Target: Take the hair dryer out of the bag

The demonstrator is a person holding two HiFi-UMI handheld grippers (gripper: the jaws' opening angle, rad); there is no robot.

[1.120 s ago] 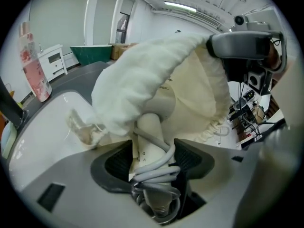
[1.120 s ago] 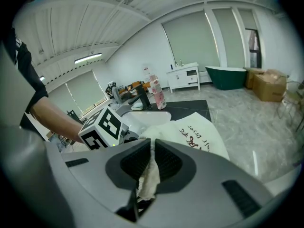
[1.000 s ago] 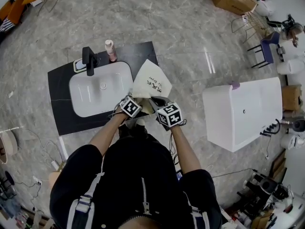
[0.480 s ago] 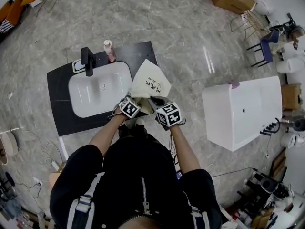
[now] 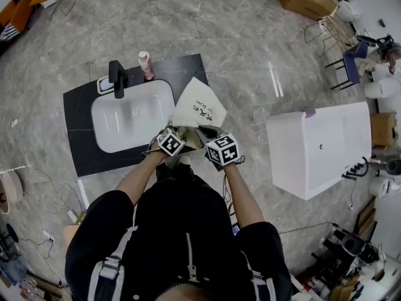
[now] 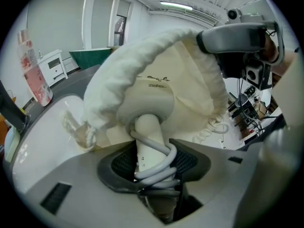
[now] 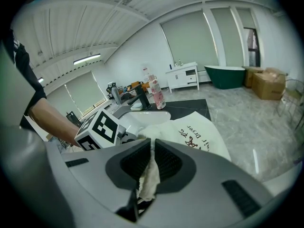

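Note:
A cream drawstring bag (image 5: 199, 105) lies on the counter's right side, its mouth toward me. In the left gripper view a white hair dryer (image 6: 147, 103) pokes handle-first out of the bag (image 6: 190, 75), its grey cord coiled round the handle. My left gripper (image 6: 152, 151) has just been closing and its pads now press on that corded handle. My right gripper (image 7: 152, 148) is shut on a bunched fold of the bag's rim (image 7: 149, 175). Both grippers, left (image 5: 183, 133) and right (image 5: 202, 135), meet at the bag's mouth.
A white sink basin (image 5: 131, 115) with a black faucet (image 5: 117, 77) sits in the black counter (image 5: 81, 149), and a pink bottle (image 5: 146, 64) stands behind it. A white bathtub (image 5: 319, 146) stands to the right on the marble floor.

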